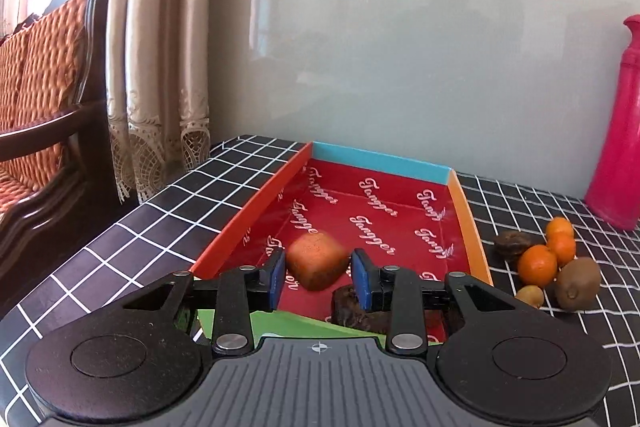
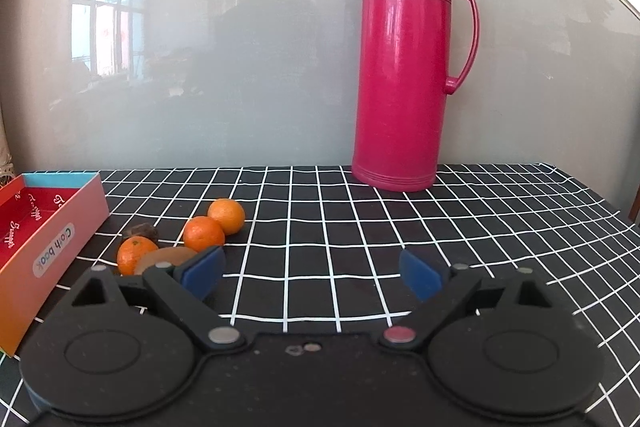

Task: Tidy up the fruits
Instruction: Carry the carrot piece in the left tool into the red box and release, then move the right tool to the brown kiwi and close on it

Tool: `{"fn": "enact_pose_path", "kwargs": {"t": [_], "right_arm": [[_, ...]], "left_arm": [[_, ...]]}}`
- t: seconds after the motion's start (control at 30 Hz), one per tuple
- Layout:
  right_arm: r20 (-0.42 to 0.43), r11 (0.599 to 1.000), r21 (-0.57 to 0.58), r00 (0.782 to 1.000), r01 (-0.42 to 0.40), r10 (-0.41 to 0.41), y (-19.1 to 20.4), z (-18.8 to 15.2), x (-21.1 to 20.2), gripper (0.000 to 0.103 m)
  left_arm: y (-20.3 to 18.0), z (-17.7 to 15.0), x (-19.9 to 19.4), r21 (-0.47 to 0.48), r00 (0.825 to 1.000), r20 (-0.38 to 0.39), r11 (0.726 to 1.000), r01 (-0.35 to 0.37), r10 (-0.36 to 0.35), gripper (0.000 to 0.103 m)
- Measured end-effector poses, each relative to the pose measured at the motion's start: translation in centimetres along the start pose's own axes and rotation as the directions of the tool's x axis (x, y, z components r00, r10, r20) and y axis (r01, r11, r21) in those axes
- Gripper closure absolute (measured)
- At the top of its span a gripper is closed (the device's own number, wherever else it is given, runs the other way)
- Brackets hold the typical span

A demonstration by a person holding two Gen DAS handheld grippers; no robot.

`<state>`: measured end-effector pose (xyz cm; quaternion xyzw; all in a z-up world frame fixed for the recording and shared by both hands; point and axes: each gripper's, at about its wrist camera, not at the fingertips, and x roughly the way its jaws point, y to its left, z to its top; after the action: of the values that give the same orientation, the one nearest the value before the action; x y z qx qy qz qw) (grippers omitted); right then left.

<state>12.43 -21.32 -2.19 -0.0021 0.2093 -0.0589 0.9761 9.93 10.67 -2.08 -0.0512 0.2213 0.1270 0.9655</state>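
Left wrist view, my left gripper [image 1: 319,277] clamps a blurred orange-brown fruit [image 1: 317,261] over the red box [image 1: 468,211], tangerines [image 1: 537,265] beside it; my right gripper [image 2: 312,273] wide, empty.

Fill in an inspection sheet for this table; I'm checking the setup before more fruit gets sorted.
Surface: black checked tablecloth, lying flat.
Job's things: red box with a dark fruit inside; three oranges, two kiwis and a wrinkled brown fruit on the cloth beside it.
Clutter: pink thermos, upright by the wall.
Grippers: left gripper shut on an orange-brown fruit over the box; right gripper open, empty.
Cables: nothing seen.
Surroundings: glossy wall, curtain, cushioned wooden chair.
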Motion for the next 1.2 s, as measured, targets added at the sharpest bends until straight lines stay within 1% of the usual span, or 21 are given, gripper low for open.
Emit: {"fn": "enact_pose_path", "kwargs": {"t": [0.1, 0.13, 0.17, 0.2, 0.23, 0.3, 0.37, 0.4, 0.43, 0.53, 0.67, 0.9, 1.0, 1.2], "right_arm": [[0.001, 1.000, -0.002, 1.000, -0.003, 0.003, 0.1, 0.1, 0.0, 0.008], [0.001, 1.000, -0.004, 1.000, -0.004, 0.004, 0.2, 0.0, 0.0, 0.008], [0.000, 1.000, -0.007, 1.000, -0.006, 0.006, 0.3, 0.0, 0.1, 0.008], [-0.001, 1.000, -0.008, 1.000, -0.010, 0.010, 0.5, 0.1, 0.1, 0.008], [0.001, 1.000, -0.010, 1.000, -0.012, 0.012, 0.7, 0.1, 0.1, 0.008], [0.001, 1.000, -0.018, 1.000, -0.016, 0.016, 1.0, 0.0, 0.1, 0.008], [0.003, 0.999, -0.023, 1.000, -0.023, 0.023, 1.3, 0.1, 0.0, 0.008], [0.005, 0.999, -0.026, 1.000, -0.026, 0.026, 1.4, 0.1, 0.0, 0.008], [0.006, 0.999, -0.029, 1.000, -0.030, 0.030, 1.5, 0.1, 0.0, 0.008], [0.014, 0.998, -0.038, 0.999, -0.044, 0.045, 1.9, 0.0, -0.1, 0.007], [0.017, 0.995, -0.065, 0.997, -0.078, 0.079, 2.6, -0.1, 0.0, 0.007], [-0.003, 0.982, -0.144, 0.993, -0.120, 0.121, 5.1, -1.0, 0.8, 0.006], [-0.001, 0.979, -0.149, 0.990, -0.137, 0.138, 5.8, -1.1, 1.0, 0.006], [-0.015, 0.977, -0.150, 0.988, -0.155, 0.154, 6.9, -0.9, 1.7, 0.006]], "left_arm": [[-0.1, 0.0, -0.2, 0.006, 1.000, 0.007, 1.000, 0.000, 0.000, 0.068], [-0.1, 0.0, -0.2, 0.007, 1.000, 0.002, 1.000, 0.002, -0.002, 0.064], [0.0, 0.0, -0.1, 0.007, 1.000, 0.002, 1.000, 0.004, -0.004, 0.060], [0.0, 0.0, -0.3, 0.007, 1.000, 0.010, 1.000, 0.001, -0.001, 0.046], [-0.1, 0.0, -0.5, 0.011, 1.000, 0.024, 1.000, -0.007, 0.007, 0.036], [-0.1, 0.1, -0.9, 0.018, 0.999, 0.051, 1.000, -0.013, 0.013, 0.031], [-0.1, 0.1, -1.1, 0.026, 0.998, 0.056, 1.000, -0.013, 0.012, 0.028], [-0.1, 0.1, -1.1, 0.029, 0.998, 0.057, 0.999, -0.015, 0.014, 0.025], [0.0, 0.2, -1.2, 0.028, 0.998, 0.063, 1.000, -0.010, 0.008, 0.018], [0.0, 0.3, -1.8, 0.032, 0.994, 0.103, 0.999, -0.024, 0.021, 0.005], [0.2, 0.4, -2.1, 0.030, 0.991, 0.131, 0.999, -0.036, 0.031, 0.000], [0.7, 0.3, -2.0, 0.045, 0.991, 0.129, 0.998, -0.048, 0.042, 0.000], [1.0, 0.2, -1.7, 0.053, 0.991, 0.118, 0.997, -0.062, 0.055, 0.000], [2.3, 0.3, -1.6, 0.034, 0.991, 0.116, 0.996, -0.078, 0.073, 0.000]]}}
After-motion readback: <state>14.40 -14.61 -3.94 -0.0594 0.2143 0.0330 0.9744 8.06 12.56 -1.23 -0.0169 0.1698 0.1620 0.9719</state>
